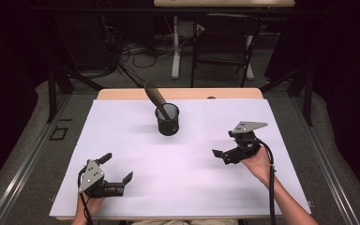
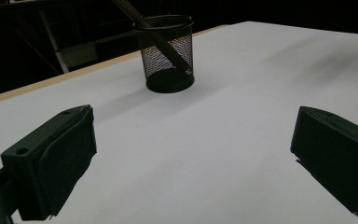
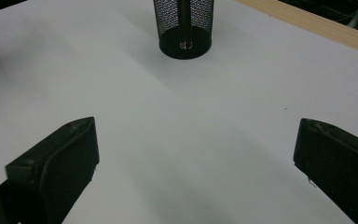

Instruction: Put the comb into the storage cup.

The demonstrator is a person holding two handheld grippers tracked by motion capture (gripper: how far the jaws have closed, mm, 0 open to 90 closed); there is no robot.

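Nearest to the person, both grippers rest low over the white table cover point(image 1: 122, 140), one on each side, and neither holds anything. Down at the front left, the left gripper point(image 1: 119, 167) has its jaws spread wide; its own view shows the two black jaws far apart with bare white surface between them. Across on the right, a little farther up the table, the right gripper point(image 1: 220, 155) is likewise spread wide and empty, its jaws pointing toward the middle.

Farther back, near the middle of the table and just short of its wooden far edge point(image 1: 122, 94), stands a black mesh pen cup point(image 1: 167, 119), upright and well apart from both grippers. A long brown, stick-like object point(image 1: 156, 97), perhaps a brush or a thick pen, sits inside it, leaning so its upper end sticks out over the rim toward the far left. Its lower end reaches the cup's base, as the left gripper view point(image 2: 168, 46) shows through the mesh.

Judging from this, the placing looks complete: the stick is in the cup, nothing else lies loose on the cover, and both hands are clear. Little seems left beyond resting the grippers
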